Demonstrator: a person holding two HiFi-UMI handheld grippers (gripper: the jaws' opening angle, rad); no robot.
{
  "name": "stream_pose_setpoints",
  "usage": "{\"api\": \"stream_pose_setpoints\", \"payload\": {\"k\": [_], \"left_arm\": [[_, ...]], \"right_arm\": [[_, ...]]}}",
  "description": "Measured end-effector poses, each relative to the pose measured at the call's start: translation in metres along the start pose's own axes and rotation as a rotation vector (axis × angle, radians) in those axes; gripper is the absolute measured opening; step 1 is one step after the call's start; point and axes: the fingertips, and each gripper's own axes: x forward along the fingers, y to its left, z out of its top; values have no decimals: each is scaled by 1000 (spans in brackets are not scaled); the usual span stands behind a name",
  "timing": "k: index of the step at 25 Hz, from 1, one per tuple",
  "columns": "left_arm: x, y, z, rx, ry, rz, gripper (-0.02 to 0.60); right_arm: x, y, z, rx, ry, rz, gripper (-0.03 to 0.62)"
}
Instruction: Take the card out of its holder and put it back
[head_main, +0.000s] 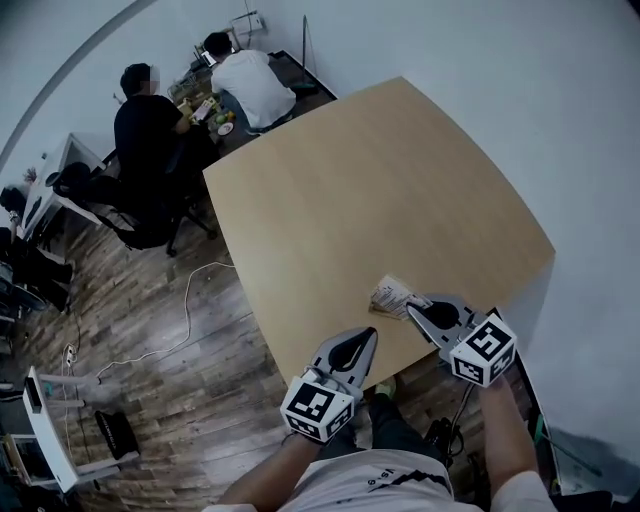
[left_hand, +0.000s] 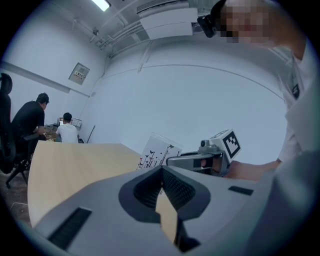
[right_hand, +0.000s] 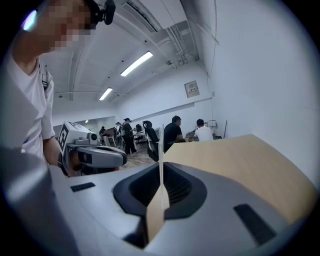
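Nearest us, our left gripper (head_main: 368, 338) is closed on nothing at the table's (head_main: 380, 190) near edge. Just beyond, our right gripper (head_main: 415, 308) pinches the card (head_main: 392, 296), seen edge-on from its own camera; whether a holder covers it, we cannot tell.
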Motion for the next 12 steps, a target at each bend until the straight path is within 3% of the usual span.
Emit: {"api": "stream_pose_setpoints", "payload": {"k": [4,12], "left_arm": [[-23,-19,22,15,-17,-41,12],[-71,-39,39,52,-60,-106,12]], "right_arm": [[-20,26,30,16,-46,-57,25],[-43,77,46,69,-128,-157,25]]}}
